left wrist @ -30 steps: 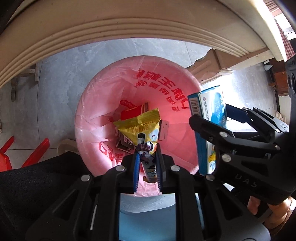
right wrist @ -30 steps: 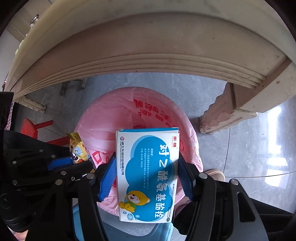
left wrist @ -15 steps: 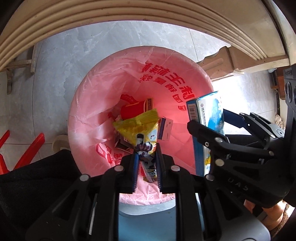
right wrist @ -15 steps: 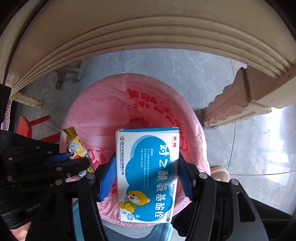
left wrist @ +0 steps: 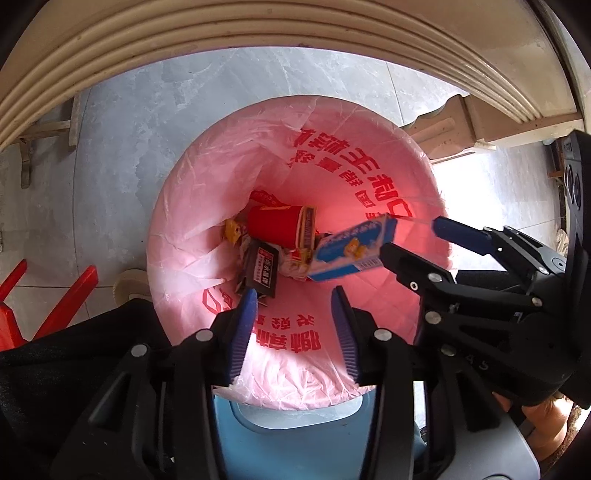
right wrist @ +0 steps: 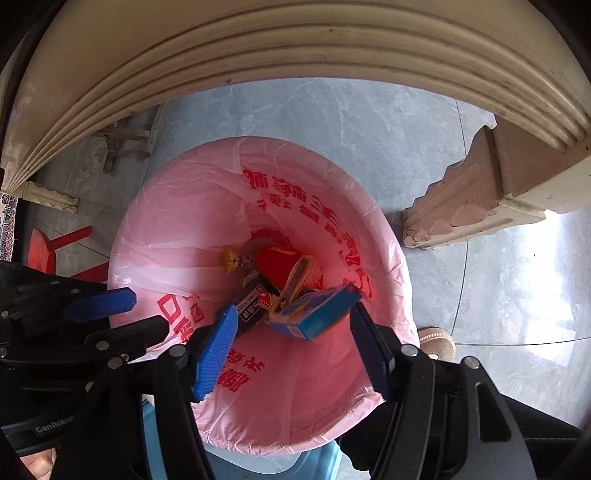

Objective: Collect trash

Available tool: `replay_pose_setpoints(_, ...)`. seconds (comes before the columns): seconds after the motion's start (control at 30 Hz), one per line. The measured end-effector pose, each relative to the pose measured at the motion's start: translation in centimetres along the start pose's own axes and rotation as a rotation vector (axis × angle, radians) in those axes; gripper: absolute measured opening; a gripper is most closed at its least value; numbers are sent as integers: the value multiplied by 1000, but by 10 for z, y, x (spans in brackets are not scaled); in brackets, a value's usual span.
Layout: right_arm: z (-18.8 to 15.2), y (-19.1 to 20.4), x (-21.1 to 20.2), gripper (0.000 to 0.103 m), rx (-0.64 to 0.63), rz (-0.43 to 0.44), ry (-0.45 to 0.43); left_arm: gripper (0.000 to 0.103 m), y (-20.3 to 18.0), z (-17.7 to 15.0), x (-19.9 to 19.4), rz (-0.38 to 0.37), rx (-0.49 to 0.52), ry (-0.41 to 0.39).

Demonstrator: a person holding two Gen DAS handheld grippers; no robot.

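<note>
A bin lined with a pink bag (left wrist: 184, 206) (right wrist: 166, 221) sits right below both grippers. My left gripper (left wrist: 293, 325) (right wrist: 129, 314) hangs over its near rim, its jaws opening with nothing between them. My right gripper (right wrist: 293, 332) (left wrist: 421, 240) is beside it, jaws also opening, pads clear of the blue and white medicine box (right wrist: 317, 312) (left wrist: 351, 251), which lies tilted inside the bag. The yellow snack wrapper (left wrist: 232, 230) (right wrist: 232, 260) rests deep in the bag next to a red paper cup (left wrist: 273, 225) (right wrist: 277, 264) and a black box (left wrist: 264, 271) (right wrist: 251, 306).
A cream table edge (left wrist: 258, 33) arches over the bin, with a carved table foot (right wrist: 461, 206) to its right. A red stool (left wrist: 55, 302) (right wrist: 48, 247) stands at the left. A shoe (right wrist: 436, 341) shows by the bin on the grey tile floor.
Both grippers went from shut to open. The yellow wrapper left the left jaws and the blue box left the right jaws; both now lie down in the pink bag.
</note>
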State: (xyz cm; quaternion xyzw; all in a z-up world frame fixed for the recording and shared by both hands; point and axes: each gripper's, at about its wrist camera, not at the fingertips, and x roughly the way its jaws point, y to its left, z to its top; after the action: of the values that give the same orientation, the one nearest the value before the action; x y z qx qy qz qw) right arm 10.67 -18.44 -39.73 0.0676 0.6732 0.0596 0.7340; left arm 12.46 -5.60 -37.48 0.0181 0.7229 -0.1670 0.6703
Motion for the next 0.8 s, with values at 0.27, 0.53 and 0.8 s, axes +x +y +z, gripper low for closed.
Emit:
replay_pose_setpoints(0.27,-4,-16,-8,81,70,-25,-14,68,1,-3,-9,46,-49,-53)
replay_pose_setpoints(0.53,-21,-10,-40,81,56,-85,-86,77,2,-13,-36,33,-85,-155)
replay_pose_setpoints(0.8,-38,-2,-81,81,51,-162,-173,77,-16,-32,-66,88,-48,-255)
